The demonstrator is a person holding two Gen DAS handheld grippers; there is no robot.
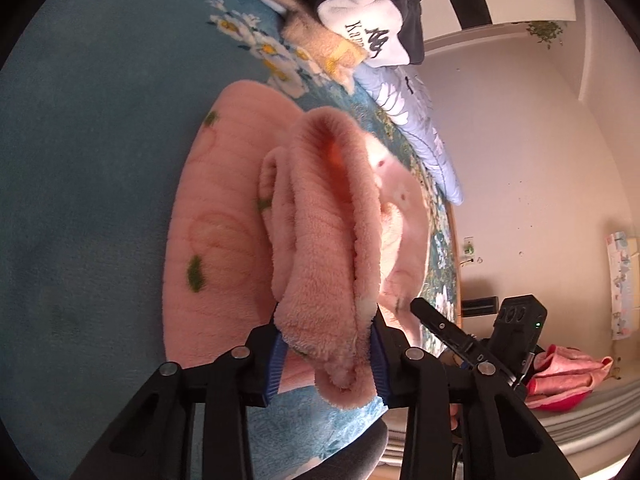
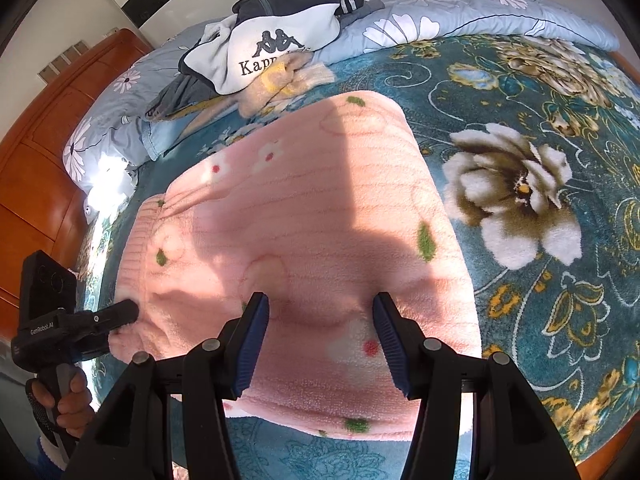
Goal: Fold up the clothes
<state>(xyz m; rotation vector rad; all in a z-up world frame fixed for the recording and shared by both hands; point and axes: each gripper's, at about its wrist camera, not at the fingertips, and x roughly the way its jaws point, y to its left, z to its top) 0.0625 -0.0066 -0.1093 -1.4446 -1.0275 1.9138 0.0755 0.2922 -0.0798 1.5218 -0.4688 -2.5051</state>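
A pink fleece garment [image 1: 224,208] with small green and red marks lies spread on the teal floral bedspread [image 1: 80,160]. My left gripper [image 1: 326,340] is shut on a bunched fold of its edge, which stands up thick between the blue pads. In the right wrist view the same garment [image 2: 320,200] lies flat. My right gripper [image 2: 320,308] stands open over its near part, fingertips pressing down into the fleece. The left gripper [image 2: 124,312] shows at the garment's left edge, held by a hand [image 2: 72,396]. One right gripper finger [image 1: 424,308] appears beside the fold.
A pile with a white and black Kappa sweatshirt [image 2: 272,52] and a beige fleece piece [image 2: 288,80] sits at the far side. A grey floral quilt [image 2: 440,20] lies behind it. A wooden headboard [image 2: 40,160] stands at left. A pink cloth [image 1: 560,376] lies beside the bed.
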